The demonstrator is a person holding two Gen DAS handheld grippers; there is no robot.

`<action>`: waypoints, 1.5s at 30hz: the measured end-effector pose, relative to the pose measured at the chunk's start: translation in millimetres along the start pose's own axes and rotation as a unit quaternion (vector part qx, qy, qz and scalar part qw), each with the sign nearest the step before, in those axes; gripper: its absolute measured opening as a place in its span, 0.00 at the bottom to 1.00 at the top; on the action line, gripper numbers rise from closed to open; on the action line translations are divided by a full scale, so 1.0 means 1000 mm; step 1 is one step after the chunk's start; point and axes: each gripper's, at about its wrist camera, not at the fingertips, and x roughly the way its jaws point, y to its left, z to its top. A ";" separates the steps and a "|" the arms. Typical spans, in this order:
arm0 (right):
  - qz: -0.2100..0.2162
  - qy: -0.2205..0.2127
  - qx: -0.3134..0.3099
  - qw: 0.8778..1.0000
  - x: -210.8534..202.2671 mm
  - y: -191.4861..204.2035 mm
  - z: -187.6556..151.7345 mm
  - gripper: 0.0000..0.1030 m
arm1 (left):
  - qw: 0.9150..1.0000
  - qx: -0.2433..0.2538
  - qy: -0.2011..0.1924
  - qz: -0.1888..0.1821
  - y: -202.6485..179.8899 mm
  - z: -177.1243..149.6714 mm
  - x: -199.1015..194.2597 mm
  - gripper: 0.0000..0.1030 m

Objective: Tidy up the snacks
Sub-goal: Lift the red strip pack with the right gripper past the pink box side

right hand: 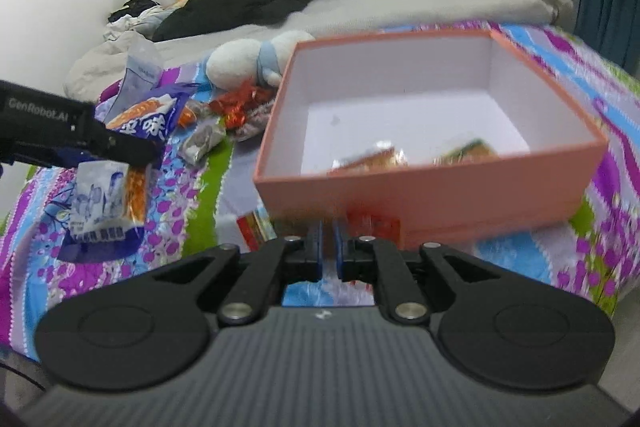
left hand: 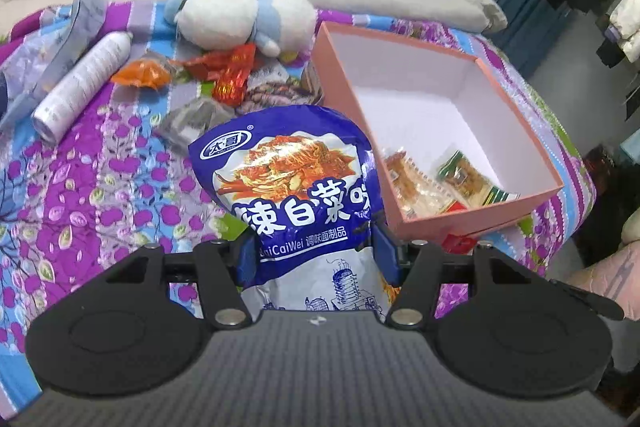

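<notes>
The left gripper [left hand: 314,247] clamps a blue spicy-cabbage snack bag [left hand: 288,179] left of the pink box [left hand: 440,223]; the right gripper [right hand: 329,251], clenched empty, nears the box's front wall. The floppy bag could snag that rim.

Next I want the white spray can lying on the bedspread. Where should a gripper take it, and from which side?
Grip the white spray can across its middle, coming from above with the fingers straddling its width. It lies on its side, slanted on the bedspread, so the round body is easiest to span there. The ends would likely slip, and a plastic bag crowds its upper side.
</notes>
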 end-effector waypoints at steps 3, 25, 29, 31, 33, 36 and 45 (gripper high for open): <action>0.008 0.009 0.017 1.000 0.001 -0.007 -0.012 0.15 | 1.000 -0.003 0.011 0.000 0.004 -0.008 0.007 0.61; 0.054 0.023 0.126 0.990 0.012 -0.071 -0.062 0.55 | 0.997 -0.050 0.052 -0.024 0.018 -0.049 0.063 0.61; 0.079 0.000 0.094 0.992 0.021 -0.066 -0.046 0.63 | 0.997 -0.052 0.050 -0.021 0.020 -0.047 0.065 0.61; 0.083 -0.021 0.082 0.993 0.025 -0.065 -0.037 0.78 | 0.997 -0.053 0.050 -0.019 0.020 -0.046 0.067 0.61; 0.090 -0.031 0.074 0.993 0.033 -0.067 -0.028 0.78 | 0.997 -0.053 0.052 -0.018 0.020 -0.045 0.069 0.61; 0.100 -0.018 0.065 0.993 0.053 -0.072 -0.018 0.78 | 0.997 -0.053 0.054 -0.016 0.020 -0.045 0.073 0.61; 0.163 0.016 0.028 0.986 0.081 -0.072 -0.011 0.80 | 0.997 -0.052 0.058 -0.012 0.021 -0.043 0.081 0.61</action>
